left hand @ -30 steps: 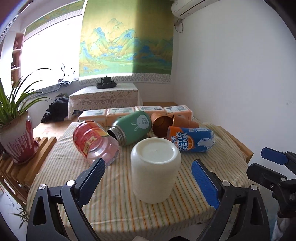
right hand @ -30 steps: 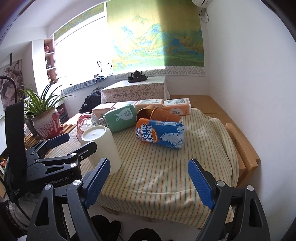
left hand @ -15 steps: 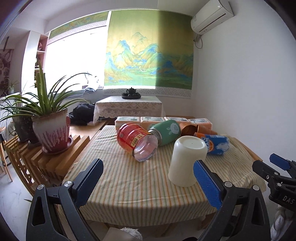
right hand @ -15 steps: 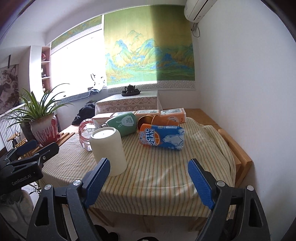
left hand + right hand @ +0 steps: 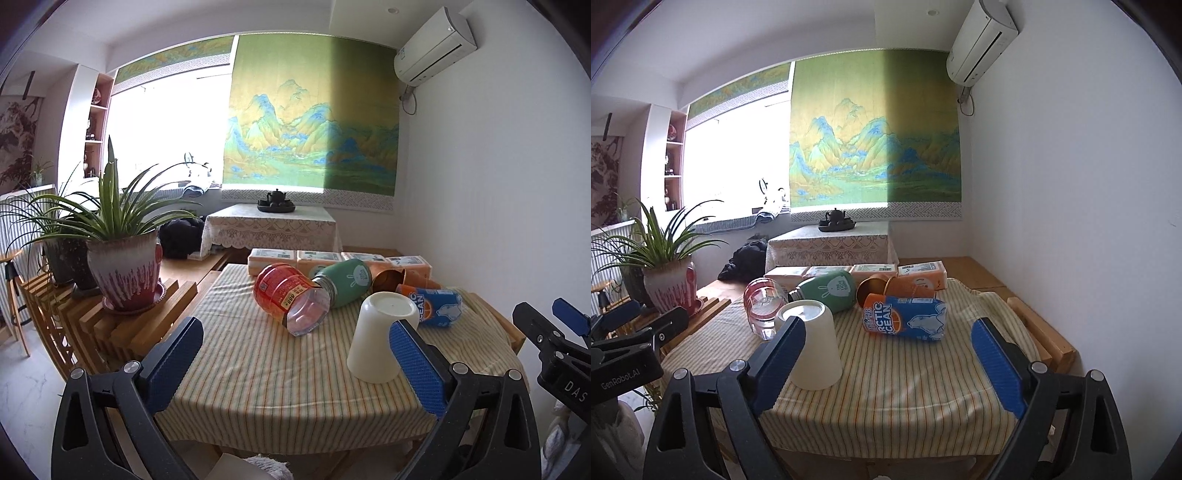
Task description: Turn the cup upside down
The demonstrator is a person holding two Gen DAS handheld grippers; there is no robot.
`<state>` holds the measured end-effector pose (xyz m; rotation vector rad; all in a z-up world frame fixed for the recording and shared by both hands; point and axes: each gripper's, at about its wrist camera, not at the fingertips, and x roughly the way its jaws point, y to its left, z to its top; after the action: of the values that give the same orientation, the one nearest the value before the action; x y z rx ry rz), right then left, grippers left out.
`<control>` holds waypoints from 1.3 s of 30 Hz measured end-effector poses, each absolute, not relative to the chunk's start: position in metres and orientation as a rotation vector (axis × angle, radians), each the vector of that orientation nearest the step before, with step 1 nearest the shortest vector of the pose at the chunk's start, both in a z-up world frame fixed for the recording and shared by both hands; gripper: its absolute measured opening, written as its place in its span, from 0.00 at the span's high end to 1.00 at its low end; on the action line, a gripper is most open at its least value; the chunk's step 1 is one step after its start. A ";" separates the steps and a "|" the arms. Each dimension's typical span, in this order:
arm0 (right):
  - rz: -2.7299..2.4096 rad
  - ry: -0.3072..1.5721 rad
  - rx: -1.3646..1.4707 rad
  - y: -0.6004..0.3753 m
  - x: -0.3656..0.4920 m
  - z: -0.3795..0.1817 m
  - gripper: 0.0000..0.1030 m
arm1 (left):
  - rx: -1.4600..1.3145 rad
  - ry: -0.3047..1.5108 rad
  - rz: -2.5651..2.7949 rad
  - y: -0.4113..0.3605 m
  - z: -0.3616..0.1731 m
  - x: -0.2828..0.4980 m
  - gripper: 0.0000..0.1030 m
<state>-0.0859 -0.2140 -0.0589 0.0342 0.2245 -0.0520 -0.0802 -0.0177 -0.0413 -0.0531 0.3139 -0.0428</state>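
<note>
A cream cup (image 5: 380, 332) stands upside down, base up, on the striped tablecloth (image 5: 266, 369); it also shows in the right wrist view (image 5: 812, 347). My left gripper (image 5: 295, 365) is open and empty, held back from the table's near edge, left of the cup. My right gripper (image 5: 890, 362) is open and empty, also back from the table, with the cup behind its left finger (image 5: 779, 362). Each gripper shows at the edge of the other's view.
Behind the cup lie a red-labelled clear jar (image 5: 291, 295), a green flask (image 5: 343, 282), copper cups (image 5: 391, 280) and a blue-orange Arctic Ocean pack (image 5: 436, 304). Tissue packs (image 5: 332, 258) line the back edge. A potted plant (image 5: 122, 266) stands on wooden racks at left.
Both grippers have drawn back and away from the table; the left one has also swung left. The cup stays upside down where it was.
</note>
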 end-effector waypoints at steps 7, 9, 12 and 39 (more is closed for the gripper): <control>-0.057 0.200 0.042 -0.213 -0.089 -0.053 0.12 | -0.047 0.299 -0.036 -0.018 -0.036 -0.083 0.01; -0.055 0.197 0.045 -0.213 -0.090 -0.051 0.12 | -0.048 0.298 -0.038 -0.019 -0.035 -0.084 0.01; -0.055 0.191 0.047 -0.213 -0.091 -0.050 0.12 | -0.049 0.297 -0.040 -0.020 -0.035 -0.085 0.01; -0.048 0.196 0.056 -0.212 -0.086 -0.051 0.12 | -0.059 0.297 -0.033 -0.016 -0.036 -0.082 0.01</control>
<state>-0.0862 -0.2115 -0.0506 0.0561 0.1963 -0.0475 -0.0820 -0.0162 -0.0363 -0.0594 0.2972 -0.0334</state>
